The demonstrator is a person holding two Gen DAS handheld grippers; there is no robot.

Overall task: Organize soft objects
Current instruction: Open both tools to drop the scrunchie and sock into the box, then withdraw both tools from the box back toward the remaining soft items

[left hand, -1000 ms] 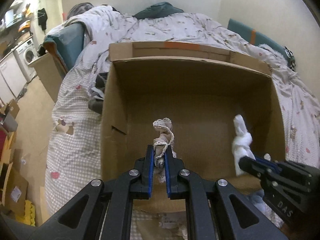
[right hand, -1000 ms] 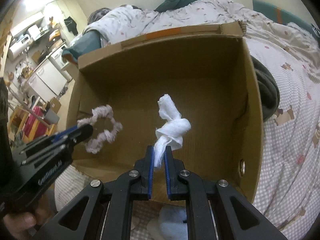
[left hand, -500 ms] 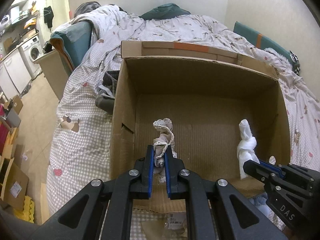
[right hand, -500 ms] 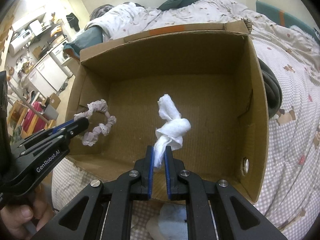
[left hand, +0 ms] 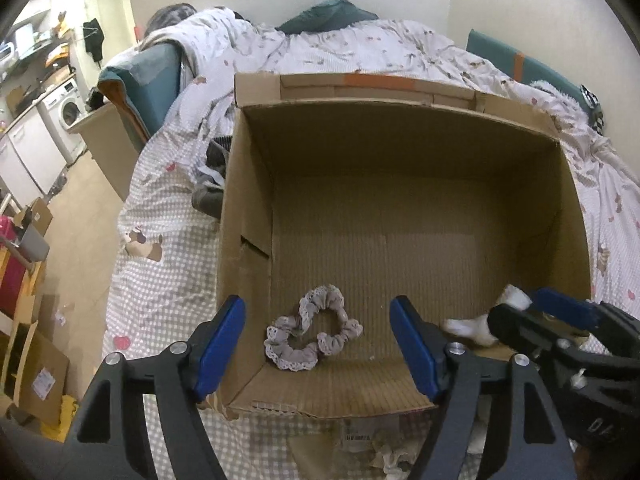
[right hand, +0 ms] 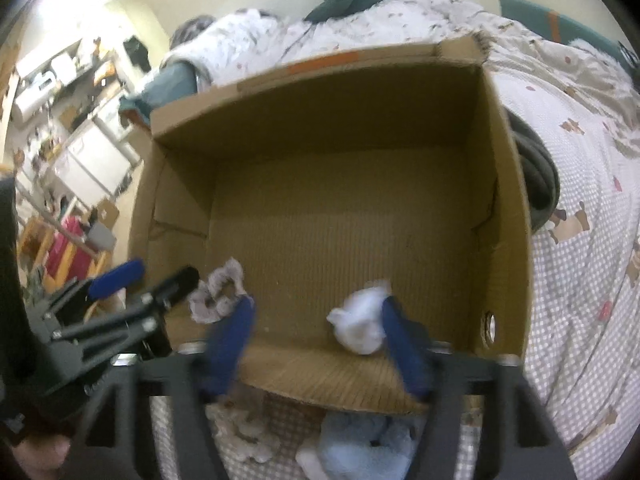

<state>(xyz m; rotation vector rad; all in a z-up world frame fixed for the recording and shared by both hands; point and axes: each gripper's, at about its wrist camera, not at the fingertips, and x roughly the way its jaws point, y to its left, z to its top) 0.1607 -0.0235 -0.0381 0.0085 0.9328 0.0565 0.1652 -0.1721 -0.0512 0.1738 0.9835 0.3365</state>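
Observation:
An open cardboard box (left hand: pixel 400 128) stands on the bed; it also shows in the right wrist view (right hand: pixel 504 208). A grey lace scrunchie (left hand: pixel 312 334) lies on the box floor near the front left, also in the right wrist view (right hand: pixel 218 290). A white knotted cloth (right hand: pixel 362 322) lies on the box floor near the front right, partly visible in the left wrist view (left hand: pixel 480 320). My left gripper (left hand: pixel 318 344) is open above the scrunchie. My right gripper (right hand: pixel 316 340) is open, its right finger beside the white cloth.
The bed has a checked cover (left hand: pixel 168 264) and a rumpled quilt (left hand: pixel 360 48). Dark clothing lies left of the box (left hand: pixel 210 184) and right of it (right hand: pixel 536 180). A light blue soft item (right hand: pixel 360 452) lies in front of the box. Floor with boxes is at the left (left hand: pixel 36 360).
Both grippers have opened. The scrunchie has dropped from the left gripper and the white cloth from the right gripper; both now lie on the box floor.

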